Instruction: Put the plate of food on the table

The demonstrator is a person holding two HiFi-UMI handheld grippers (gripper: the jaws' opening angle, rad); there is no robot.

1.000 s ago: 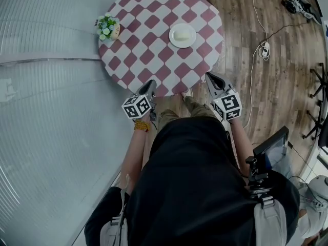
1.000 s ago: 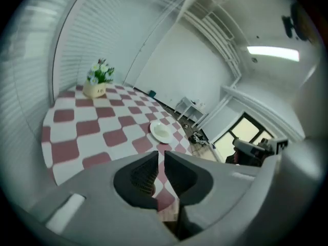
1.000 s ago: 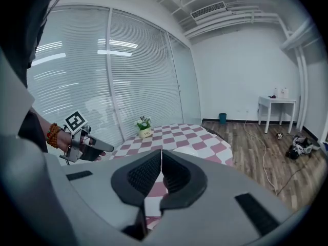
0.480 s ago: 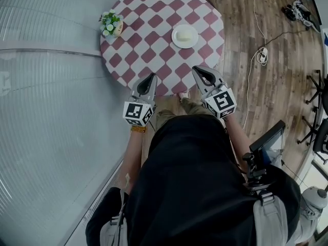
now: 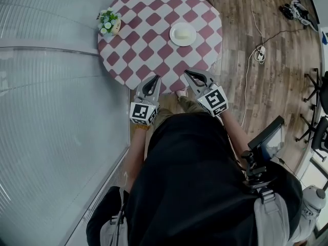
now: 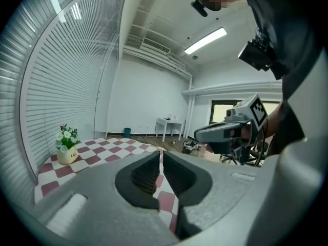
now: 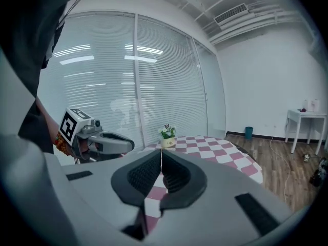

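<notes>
Wooden floor to the right, window blinds to the left; between them a round table under a red-and-white checked cloth. The plate, bearing a pale lump of food, rests on the far right part of the table. A flower pot stands at the table's far left edge. The left gripper and right gripper hover side by side at the near edge, well apart from the plate. Each has its jaws pressed together on nothing. A cable trails across the floor.
</notes>
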